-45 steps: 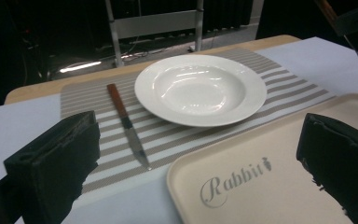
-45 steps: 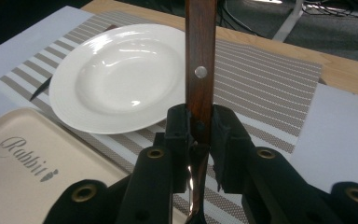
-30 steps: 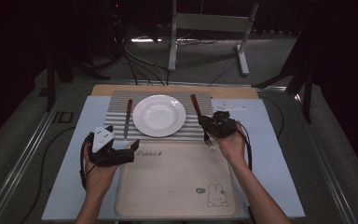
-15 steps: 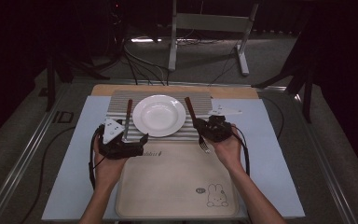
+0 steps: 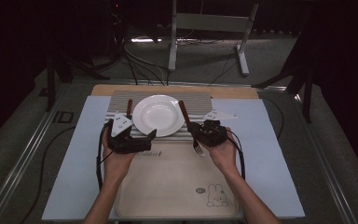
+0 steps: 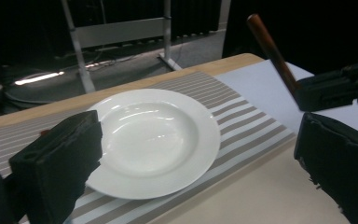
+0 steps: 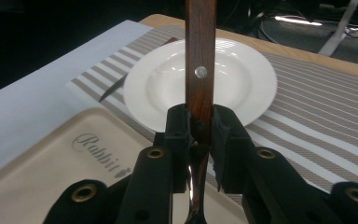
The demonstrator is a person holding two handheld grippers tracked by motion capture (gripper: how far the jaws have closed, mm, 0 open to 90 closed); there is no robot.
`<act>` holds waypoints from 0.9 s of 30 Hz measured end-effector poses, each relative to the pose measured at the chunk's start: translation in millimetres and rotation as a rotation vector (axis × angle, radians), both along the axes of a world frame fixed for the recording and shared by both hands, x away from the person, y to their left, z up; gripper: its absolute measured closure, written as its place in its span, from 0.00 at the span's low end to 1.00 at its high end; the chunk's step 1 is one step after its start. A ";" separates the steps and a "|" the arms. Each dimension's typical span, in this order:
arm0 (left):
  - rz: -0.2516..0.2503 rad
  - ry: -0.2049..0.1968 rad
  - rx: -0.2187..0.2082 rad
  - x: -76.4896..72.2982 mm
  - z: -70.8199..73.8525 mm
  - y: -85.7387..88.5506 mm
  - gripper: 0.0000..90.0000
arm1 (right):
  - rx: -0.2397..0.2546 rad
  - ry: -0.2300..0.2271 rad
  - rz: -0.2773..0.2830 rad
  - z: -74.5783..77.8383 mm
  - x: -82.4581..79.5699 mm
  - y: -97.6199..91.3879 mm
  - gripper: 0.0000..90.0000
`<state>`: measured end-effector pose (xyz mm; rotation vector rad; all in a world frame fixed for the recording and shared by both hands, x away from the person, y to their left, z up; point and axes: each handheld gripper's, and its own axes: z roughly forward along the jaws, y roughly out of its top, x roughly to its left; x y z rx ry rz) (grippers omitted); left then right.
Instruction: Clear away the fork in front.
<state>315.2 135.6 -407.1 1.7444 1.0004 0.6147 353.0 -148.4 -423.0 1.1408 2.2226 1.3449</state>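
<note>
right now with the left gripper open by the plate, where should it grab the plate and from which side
Take the plate by its wide flat rim on the near-left edge, where the open left gripper already faces it. The rim overhangs the striped mat slightly, so one jaw could probably slide under and one over. The right gripper holds the fork.

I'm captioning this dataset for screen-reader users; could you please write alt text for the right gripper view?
The right gripper has its two black jaws shut on the dark brown wooden handle of a fork, held upright before the camera. Behind it, a round white ceramic plate sits empty on a grey-and-white striped placemat, with a cream plastic tray marked "Rabbit" nearer.
</note>
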 end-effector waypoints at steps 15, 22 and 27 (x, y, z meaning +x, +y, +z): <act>-0.049 0.064 -0.095 15.4 1.2 -28.1 0.33 | 0.030 -0.021 0.041 -1.6 -13.1 17.9 0.87; -0.084 0.086 -0.141 21.8 0.2 -43.9 0.40 | 0.039 -0.034 0.053 -1.9 -18.2 25.2 0.87; -0.078 0.093 -0.152 24.9 -0.4 -54.3 0.49 | 0.054 -0.046 0.061 -1.5 -21.3 30.1 0.87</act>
